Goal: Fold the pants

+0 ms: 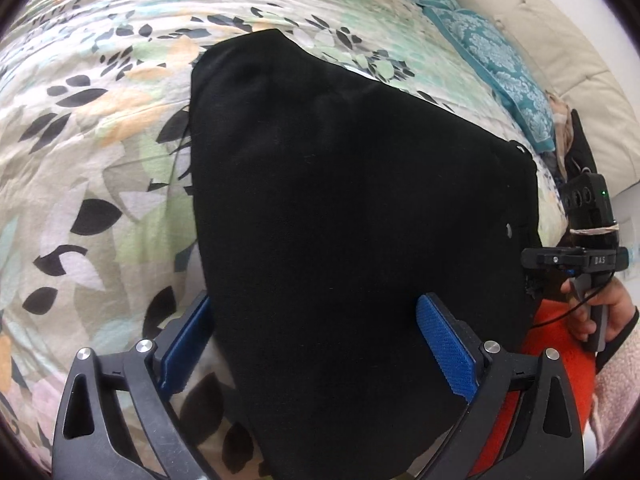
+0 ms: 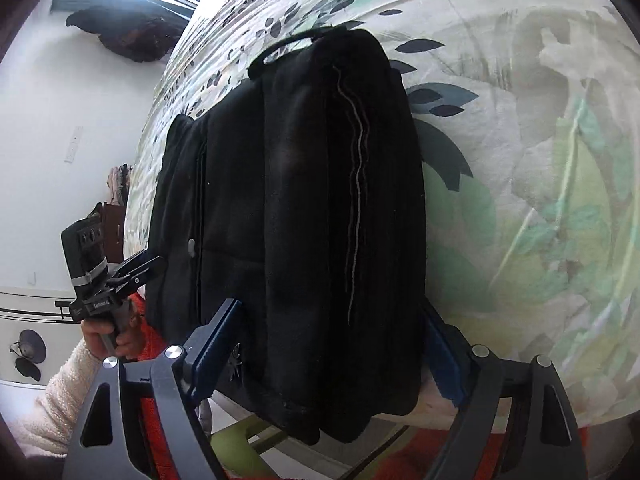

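Observation:
Black pants lie folded into a long stack on the floral bedspread. My left gripper stands open astride their near end, with its blue pads on either side of the cloth. In the right wrist view the pants show a thin grey cord along the top layer, and their near end droops over the bed's edge. My right gripper is also open, one finger on each side of that end. I see neither gripper's pads pressing the fabric.
A teal patterned pillow and a cream headboard lie beyond the pants. A hand holds the other gripper at the right; in the right wrist view a cream-sleeved hand holds one at the left. A dark heap sits by the wall.

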Demonstrator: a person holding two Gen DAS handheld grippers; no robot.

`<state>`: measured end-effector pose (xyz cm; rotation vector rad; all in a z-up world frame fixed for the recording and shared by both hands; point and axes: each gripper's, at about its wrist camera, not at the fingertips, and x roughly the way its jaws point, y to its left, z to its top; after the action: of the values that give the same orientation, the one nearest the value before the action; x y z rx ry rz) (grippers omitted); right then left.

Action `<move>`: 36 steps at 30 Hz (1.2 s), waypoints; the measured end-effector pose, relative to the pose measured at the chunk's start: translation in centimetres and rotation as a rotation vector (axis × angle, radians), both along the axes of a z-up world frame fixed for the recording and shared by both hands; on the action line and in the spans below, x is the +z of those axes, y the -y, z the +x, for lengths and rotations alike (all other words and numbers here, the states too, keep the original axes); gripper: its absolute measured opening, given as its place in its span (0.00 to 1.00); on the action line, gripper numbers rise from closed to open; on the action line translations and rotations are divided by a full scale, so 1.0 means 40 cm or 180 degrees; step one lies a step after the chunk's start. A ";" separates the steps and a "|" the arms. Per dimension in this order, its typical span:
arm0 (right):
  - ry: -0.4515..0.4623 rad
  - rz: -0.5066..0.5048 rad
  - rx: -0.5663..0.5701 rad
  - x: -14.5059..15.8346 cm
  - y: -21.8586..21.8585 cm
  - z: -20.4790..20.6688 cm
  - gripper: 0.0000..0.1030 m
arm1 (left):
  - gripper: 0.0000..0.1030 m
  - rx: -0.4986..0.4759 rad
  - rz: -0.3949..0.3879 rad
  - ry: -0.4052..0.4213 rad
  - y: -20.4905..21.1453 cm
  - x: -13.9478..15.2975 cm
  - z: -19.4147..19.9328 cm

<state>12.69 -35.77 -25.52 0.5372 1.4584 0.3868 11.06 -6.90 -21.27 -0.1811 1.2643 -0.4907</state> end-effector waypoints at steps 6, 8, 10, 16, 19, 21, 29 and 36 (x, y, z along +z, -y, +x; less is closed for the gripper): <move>0.0154 0.0134 0.0033 0.024 -0.013 -0.003 0.42 | 0.20 0.0183 -0.0098 0.0129 -0.019 0.065 -0.007; 0.0272 0.0112 0.0051 0.053 -0.021 -0.010 0.38 | 0.18 0.0197 -0.0120 0.0208 -0.024 0.104 -0.013; 0.0383 0.0157 0.0017 0.091 -0.035 -0.019 0.36 | 0.18 0.0209 -0.0120 0.0297 -0.030 0.145 -0.028; 0.0679 0.0357 0.0078 0.205 -0.118 -0.045 0.35 | 0.18 0.0286 -0.0232 0.0396 -0.131 0.232 -0.071; 0.0741 0.0428 0.0133 0.219 -0.169 -0.040 0.34 | 0.19 0.0377 -0.0180 0.0417 -0.185 0.229 -0.074; 0.0750 0.0385 0.0174 0.192 -0.212 -0.028 0.35 | 0.22 0.0458 0.0014 0.0401 -0.205 0.185 -0.072; 0.0632 -0.0448 -0.0310 0.096 -0.260 -0.059 0.88 | 0.81 0.0843 0.1154 0.0935 -0.242 0.172 -0.146; 0.1224 -0.1519 -0.0652 0.355 -0.245 -0.200 0.98 | 0.95 0.0837 0.1391 0.1847 -0.205 0.375 -0.287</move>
<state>4.67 -25.97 -11.33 0.2061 1.0603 -0.0283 -0.40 1.29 -6.27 0.1575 0.7359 -0.0201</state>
